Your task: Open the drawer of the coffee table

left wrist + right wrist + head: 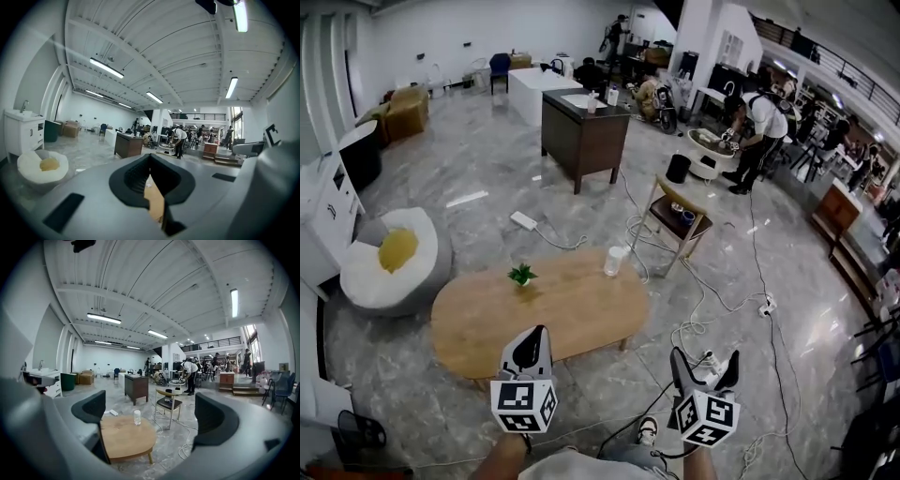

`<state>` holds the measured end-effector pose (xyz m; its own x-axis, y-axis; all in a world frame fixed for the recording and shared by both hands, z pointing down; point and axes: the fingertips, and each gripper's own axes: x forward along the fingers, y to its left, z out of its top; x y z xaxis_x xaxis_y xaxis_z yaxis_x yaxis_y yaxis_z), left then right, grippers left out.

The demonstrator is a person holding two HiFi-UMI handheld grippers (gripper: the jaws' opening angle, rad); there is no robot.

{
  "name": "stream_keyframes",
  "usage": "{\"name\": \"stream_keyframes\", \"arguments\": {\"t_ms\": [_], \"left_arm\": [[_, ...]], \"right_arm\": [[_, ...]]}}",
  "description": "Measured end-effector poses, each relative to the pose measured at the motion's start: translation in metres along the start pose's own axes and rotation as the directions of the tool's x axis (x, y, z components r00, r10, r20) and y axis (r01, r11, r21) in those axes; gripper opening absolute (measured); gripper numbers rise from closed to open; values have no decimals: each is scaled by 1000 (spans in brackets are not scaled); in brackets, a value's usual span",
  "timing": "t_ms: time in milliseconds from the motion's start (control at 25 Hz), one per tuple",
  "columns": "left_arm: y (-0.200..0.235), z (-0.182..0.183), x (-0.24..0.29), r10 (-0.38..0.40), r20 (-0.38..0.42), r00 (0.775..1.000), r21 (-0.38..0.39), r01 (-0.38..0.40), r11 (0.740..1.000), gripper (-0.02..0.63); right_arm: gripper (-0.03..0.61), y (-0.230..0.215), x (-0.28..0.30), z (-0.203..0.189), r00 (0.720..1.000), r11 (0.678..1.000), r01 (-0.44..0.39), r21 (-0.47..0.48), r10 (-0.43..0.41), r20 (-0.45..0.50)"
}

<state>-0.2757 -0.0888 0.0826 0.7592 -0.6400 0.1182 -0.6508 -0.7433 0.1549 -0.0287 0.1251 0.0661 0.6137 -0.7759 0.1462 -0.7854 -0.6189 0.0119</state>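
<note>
Neither left claw [534,334] nor right claw [705,359] touches the coffee table [572,314]; drawer unseen.

Ceiling tubes [107,68] give bright, even light; the floor [487,157] shows pale glare. Gripper views bow strongly, black at the corners. The left gripper [151,161] is blurred up close.

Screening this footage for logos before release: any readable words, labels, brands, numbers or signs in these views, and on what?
No text can be read in any of the three views.
Left marker cube: black-and-white square pattern only, no letters or numbers.
Right marker cube: the same kind of pattern, no letters.
White cabinet: a few dark marks, too small to read.
Pale cup: no label visible.
</note>
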Motion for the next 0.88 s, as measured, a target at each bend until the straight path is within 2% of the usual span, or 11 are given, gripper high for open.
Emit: {"name": "stream_keyframes", "arguments": {"t_ms": [280,520,680,880], "left_arm": [[-23,-5,35,141,13,990,-9,-141,990,-6],[-85,1,77,245,16,970,-44,-244,969,-6],[-115,1,102,326,17,945,-56,-324,944,-6],[-128,-17,109,432,-10,902,-77,-431,899,-6]], "right_arm": [[588,-30,80,0,990,990,-143,19,142,12],[588,-83,148,11,961,961,-277,20,277,-8],[588,-114,192,18,937,937,-349,25,350,-18],[588,-128,233,0,897,900,-435,29,436,-70]]}}
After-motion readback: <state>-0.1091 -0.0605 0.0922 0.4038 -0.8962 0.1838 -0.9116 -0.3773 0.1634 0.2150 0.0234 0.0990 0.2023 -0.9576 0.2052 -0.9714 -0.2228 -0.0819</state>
